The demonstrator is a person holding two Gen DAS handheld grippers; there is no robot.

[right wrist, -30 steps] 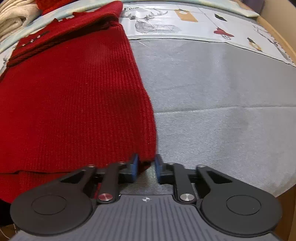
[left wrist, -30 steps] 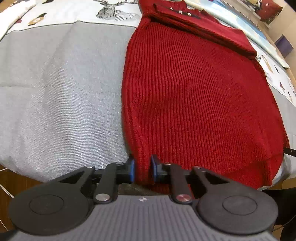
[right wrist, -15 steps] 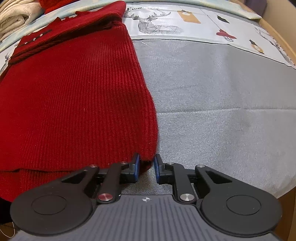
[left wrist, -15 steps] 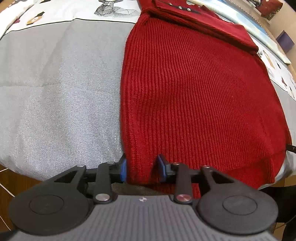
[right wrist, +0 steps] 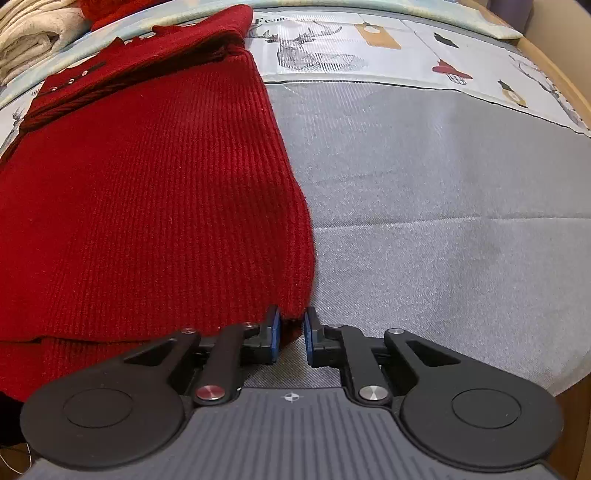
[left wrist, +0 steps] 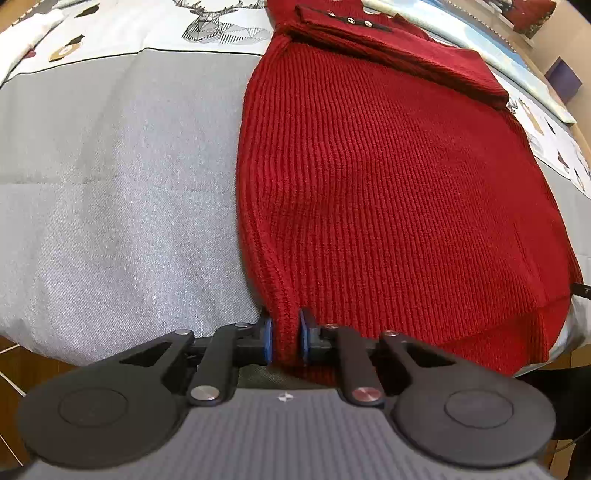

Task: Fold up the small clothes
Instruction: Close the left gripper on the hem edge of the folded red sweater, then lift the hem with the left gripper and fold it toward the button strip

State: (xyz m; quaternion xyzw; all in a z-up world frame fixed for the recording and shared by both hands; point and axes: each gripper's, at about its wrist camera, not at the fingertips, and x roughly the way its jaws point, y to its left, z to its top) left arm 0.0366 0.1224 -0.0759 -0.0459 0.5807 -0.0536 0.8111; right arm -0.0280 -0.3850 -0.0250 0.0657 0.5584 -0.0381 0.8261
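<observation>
A red ribbed knit sweater [left wrist: 388,177] lies flat on the grey tablecloth [left wrist: 110,206], its sleeves folded across the top near a small row of buttons [left wrist: 349,20]. My left gripper [left wrist: 284,338] sits at the sweater's near left hem corner, and its jaws are closing with the knit pinched between the blue pads. In the right wrist view the same sweater [right wrist: 147,192] fills the left half. There my right gripper [right wrist: 291,332] is at the near right hem corner, jaws closing with the red cloth between them.
The tablecloth [right wrist: 443,184] has a printed border with deer drawings [right wrist: 314,51] along the far side. Folded cream clothes [right wrist: 33,33] are stacked at the far left of the right wrist view. The table's near edge runs just below both grippers.
The left jaws opened wider around the hem half a second ago and have closed on it again. The right jaws narrowed slightly on their corner. Neither hand has shifted.
</observation>
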